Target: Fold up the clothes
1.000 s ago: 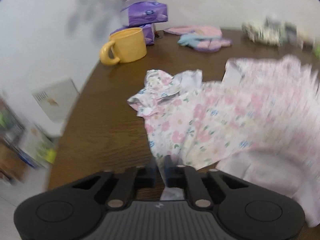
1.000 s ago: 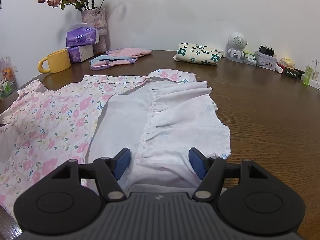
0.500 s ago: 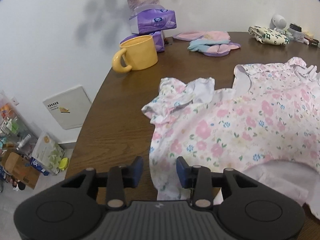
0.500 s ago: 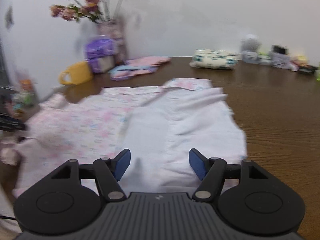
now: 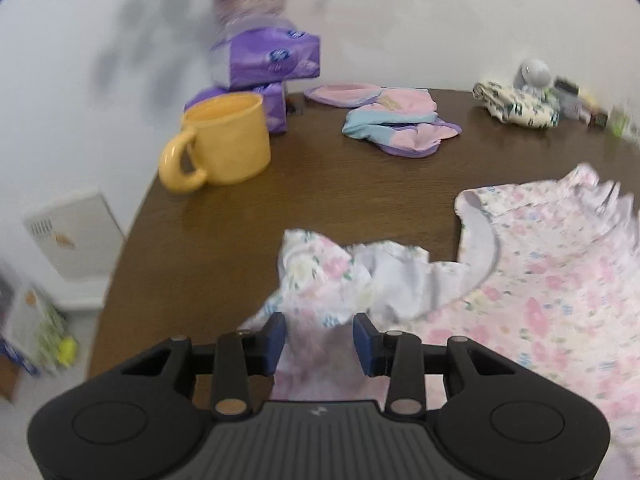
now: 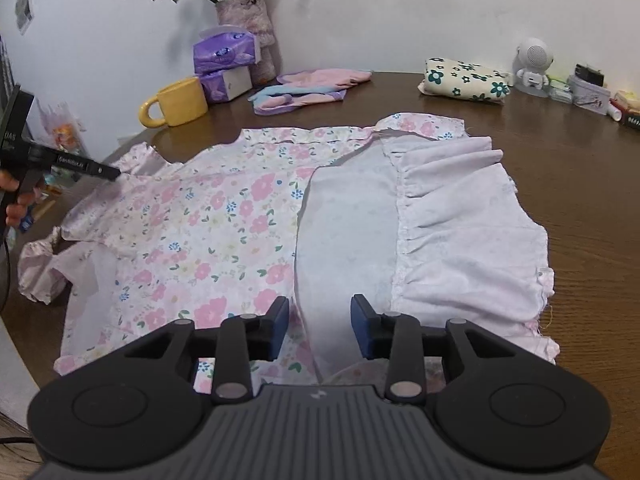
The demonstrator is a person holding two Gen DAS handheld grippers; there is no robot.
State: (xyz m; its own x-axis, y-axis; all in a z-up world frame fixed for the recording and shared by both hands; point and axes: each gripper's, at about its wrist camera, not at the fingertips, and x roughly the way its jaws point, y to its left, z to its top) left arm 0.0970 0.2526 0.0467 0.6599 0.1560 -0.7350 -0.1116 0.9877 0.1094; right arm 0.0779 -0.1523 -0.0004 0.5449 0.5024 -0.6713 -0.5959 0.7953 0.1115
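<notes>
A pink floral dress [image 6: 224,216] lies spread on the brown table [image 6: 580,168], its skirt end folded over so the pale lining [image 6: 440,232] faces up. My right gripper [image 6: 319,328] is open over the near hem, where floral side and lining meet. In the left wrist view my left gripper [image 5: 320,338] is open, its jaws on either side of the rumpled sleeve [image 5: 340,280]. The left gripper also shows in the right wrist view [image 6: 96,170], at the dress's far left sleeve.
A yellow mug [image 5: 224,144], purple tissue packs [image 5: 276,60] and a flower vase [image 6: 244,12] stand at the back left. Folded pastel clothes [image 6: 308,86] and a folded flowered cloth [image 6: 464,80] lie at the back. A small white robot figure [image 6: 534,60] and small items stand back right.
My left gripper has opened, let go of the dress edge and moved forward to the rumpled sleeve. My right gripper stays open, has narrowed and has shifted left along the near hem.
</notes>
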